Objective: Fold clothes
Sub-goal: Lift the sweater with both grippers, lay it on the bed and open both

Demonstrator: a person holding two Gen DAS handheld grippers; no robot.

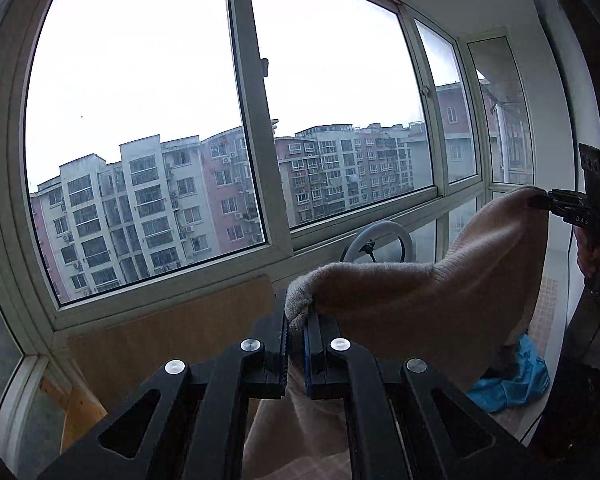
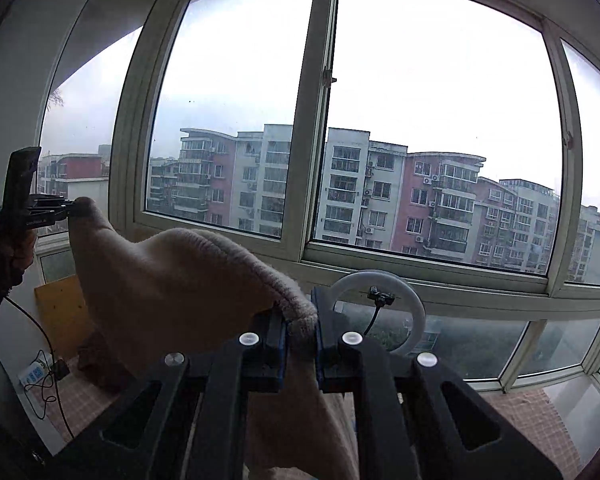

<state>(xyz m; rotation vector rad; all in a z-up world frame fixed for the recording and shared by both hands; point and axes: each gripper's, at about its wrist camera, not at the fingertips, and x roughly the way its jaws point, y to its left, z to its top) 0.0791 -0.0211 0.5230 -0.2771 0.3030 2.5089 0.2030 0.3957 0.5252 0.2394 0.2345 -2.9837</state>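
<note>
A glazed balcony room with a wide white-framed window [image 1: 256, 120] fills both views; beyond the glass stand pink and grey apartment blocks [image 2: 400, 196] under a pale overcast sky. Below the sill, a white ring light [image 2: 380, 308] stands near the glass. A tan wooden board [image 1: 172, 340] leans against the far left wall under the window. The floor is tiled in small pinkish squares [image 2: 84, 404].

No container shows in either view.

A beige knitted sweater [image 1: 412, 304] hangs in the air, stretched between the two tongs. The left gripper [image 1: 298, 320] is pressed together on one fuzzy edge of the knit. The right gripper [image 2: 302, 320] pinches the other edge, its jaws closed on the cloth. Each camera sees the other tong at the far end of the sweater, gripped by a hand [image 2: 16, 248].

Only the left wrist view shows a crumpled blue cloth [image 1: 516, 380] lying on the floor at the right, beneath the sweater. Only the right wrist view shows a white power strip [image 2: 34, 374] with black cables [image 2: 48, 392] on the floor at the left.
</note>
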